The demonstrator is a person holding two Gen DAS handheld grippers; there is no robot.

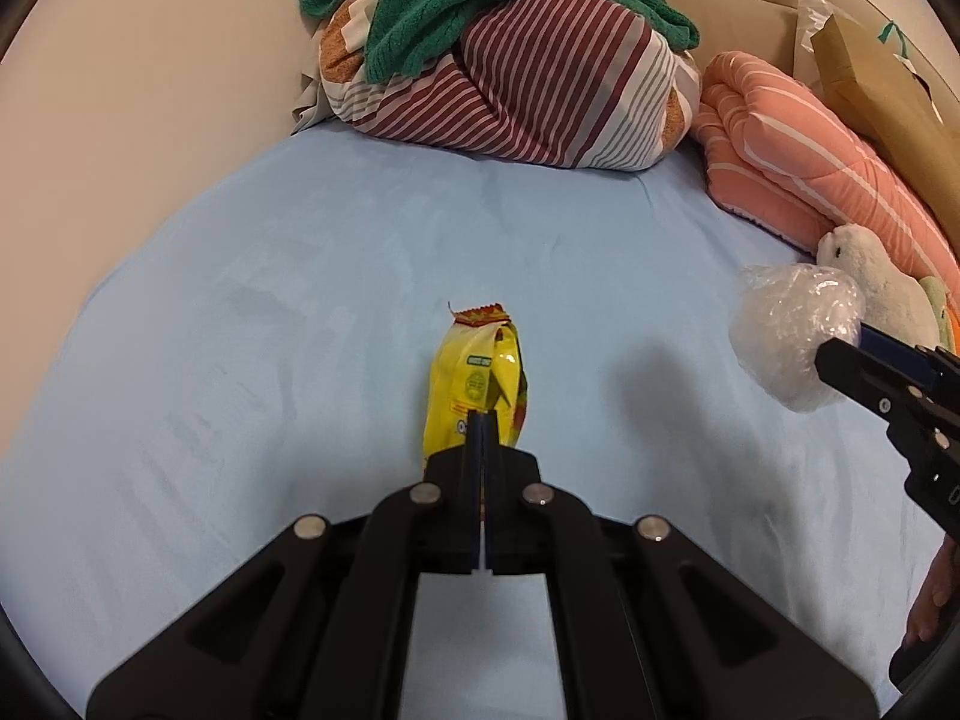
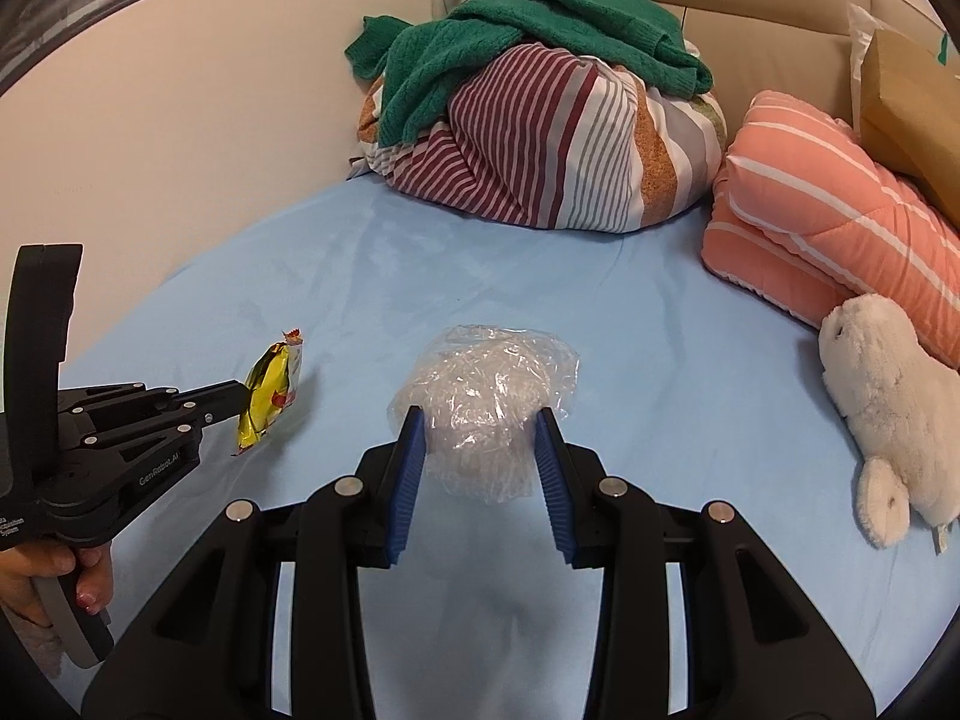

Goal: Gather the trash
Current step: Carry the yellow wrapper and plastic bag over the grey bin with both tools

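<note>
Left wrist view: my left gripper (image 1: 483, 420) pinches the yellow wrapper (image 1: 474, 384) at 12 o'clock; my right gripper (image 2: 480, 420) clasps the plastic wad (image 2: 486, 408) above the bed (image 2: 360, 276). I should keep both grips firm while carrying.

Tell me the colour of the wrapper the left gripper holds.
Yellow snack wrapper with a red crimped top edge; clearest in the left wrist view.
</note>
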